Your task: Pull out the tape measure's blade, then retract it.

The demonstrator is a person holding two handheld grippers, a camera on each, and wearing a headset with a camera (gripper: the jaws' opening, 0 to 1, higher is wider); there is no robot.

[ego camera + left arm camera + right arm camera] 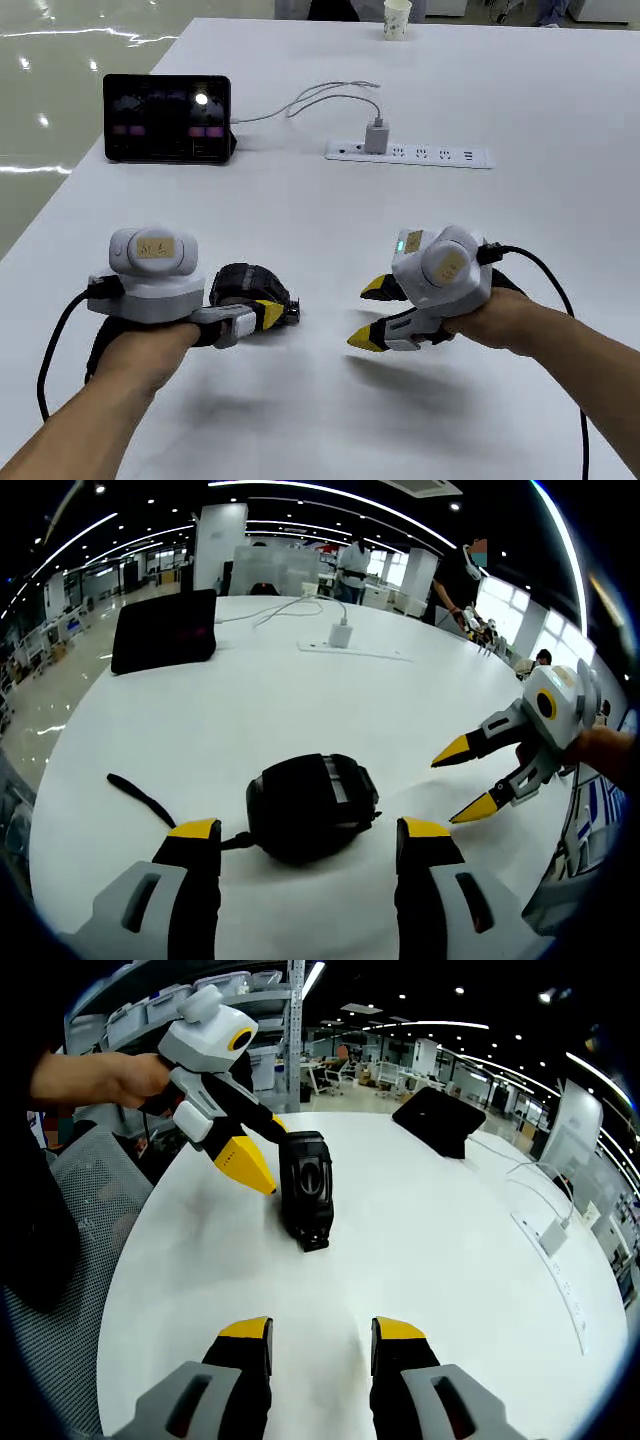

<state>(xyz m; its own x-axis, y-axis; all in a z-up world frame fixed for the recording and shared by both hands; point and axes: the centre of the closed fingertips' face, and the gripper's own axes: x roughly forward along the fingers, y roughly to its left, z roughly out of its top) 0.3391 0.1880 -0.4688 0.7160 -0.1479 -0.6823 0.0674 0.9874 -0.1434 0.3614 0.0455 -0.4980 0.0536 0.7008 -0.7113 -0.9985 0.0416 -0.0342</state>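
A black tape measure lies on the white table, its blade retracted. My left gripper is open, its yellow-tipped jaws standing either side of the case with a gap on each side. In the left gripper view the tape measure sits just ahead of that gripper, a black strap trailing to its left. My right gripper is open and holds nothing, a short way right of the case. In the right gripper view it points at the tape measure, with the left gripper beside it.
A dark tablet stands at the back left. A white power strip with a charger and cable lies behind the grippers. A paper cup sits at the far edge. A mesh chair stands beside the table.
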